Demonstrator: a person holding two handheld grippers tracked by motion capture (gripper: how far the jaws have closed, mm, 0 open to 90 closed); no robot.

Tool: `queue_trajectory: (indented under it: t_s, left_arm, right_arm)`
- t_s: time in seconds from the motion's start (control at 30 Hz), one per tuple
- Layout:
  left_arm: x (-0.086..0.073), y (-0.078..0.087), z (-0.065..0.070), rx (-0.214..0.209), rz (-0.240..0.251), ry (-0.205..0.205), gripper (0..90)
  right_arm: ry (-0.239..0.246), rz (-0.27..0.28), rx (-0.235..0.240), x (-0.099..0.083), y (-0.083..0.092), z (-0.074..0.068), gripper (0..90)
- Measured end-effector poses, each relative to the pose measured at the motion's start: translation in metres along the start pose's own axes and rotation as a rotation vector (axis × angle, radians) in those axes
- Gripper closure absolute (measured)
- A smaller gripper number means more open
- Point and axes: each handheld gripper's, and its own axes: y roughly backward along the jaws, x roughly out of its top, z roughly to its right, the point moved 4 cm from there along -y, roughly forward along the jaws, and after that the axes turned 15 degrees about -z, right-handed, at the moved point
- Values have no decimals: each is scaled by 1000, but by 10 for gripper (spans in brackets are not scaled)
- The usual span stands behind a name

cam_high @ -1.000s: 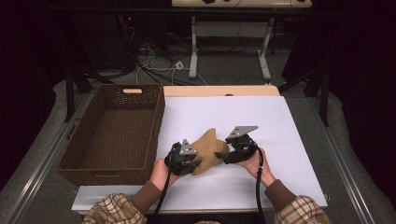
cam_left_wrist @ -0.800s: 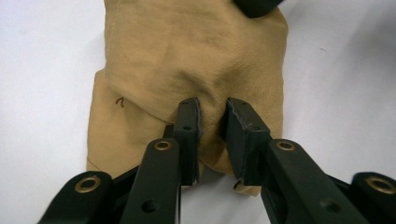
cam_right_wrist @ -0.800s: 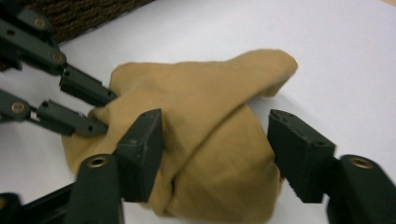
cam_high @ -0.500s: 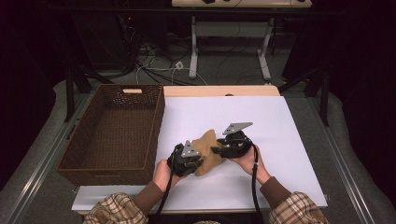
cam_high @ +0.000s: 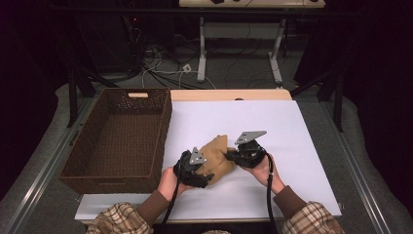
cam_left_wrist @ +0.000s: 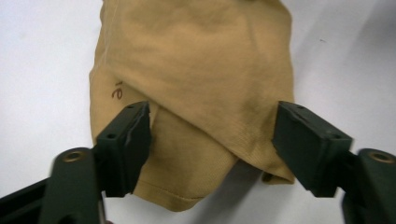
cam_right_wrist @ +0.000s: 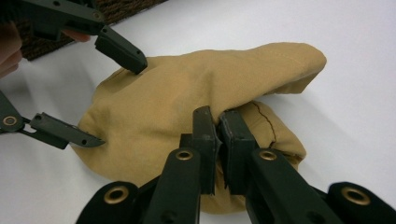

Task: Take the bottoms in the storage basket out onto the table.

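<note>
- The crumpled tan cloth bag lies on the white table sheet, just right of the brown wicker basket.
- Its long axis runs from the person's near left toward the far right.
- The left gripper has just been opening; its jaws straddle the cloth, released.
- The right gripper has just been closing; its jaws are clenched on a cloth fold.

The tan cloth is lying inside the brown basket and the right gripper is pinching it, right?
Not quite. The tan cloth lies on the white table, beside the brown basket, as the high view shows. The rest holds: the right gripper has just closed its jaws on a fold of it.
</note>
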Motion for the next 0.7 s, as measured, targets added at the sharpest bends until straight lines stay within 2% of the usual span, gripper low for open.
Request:
queue_trajectory:
  t_s: [0.23, 0.33, 0.43, 0.53, 0.7]
  left_arm:
    - [1, -1, 0, 11, 6, -2, 239]
    - [1, -1, 1, 22, 21, -11, 270]
    - [0, -3, 2, 41, 52, -26, 414]
    - [0, -1, 1, 39, 75, -26, 569]
    - [2, 2, 4, 39, 106, -49, 726]
  right_arm:
    - [8, -5, -4, -3, 3, 0, 863]
    - [12, -5, -13, -3, 4, 0, 863]
    - [10, -7, -16, -3, 4, 0, 863]
    - [6, -12, -21, -4, 4, 1, 863]
    - [-5, -15, -28, -7, 7, 4, 863]
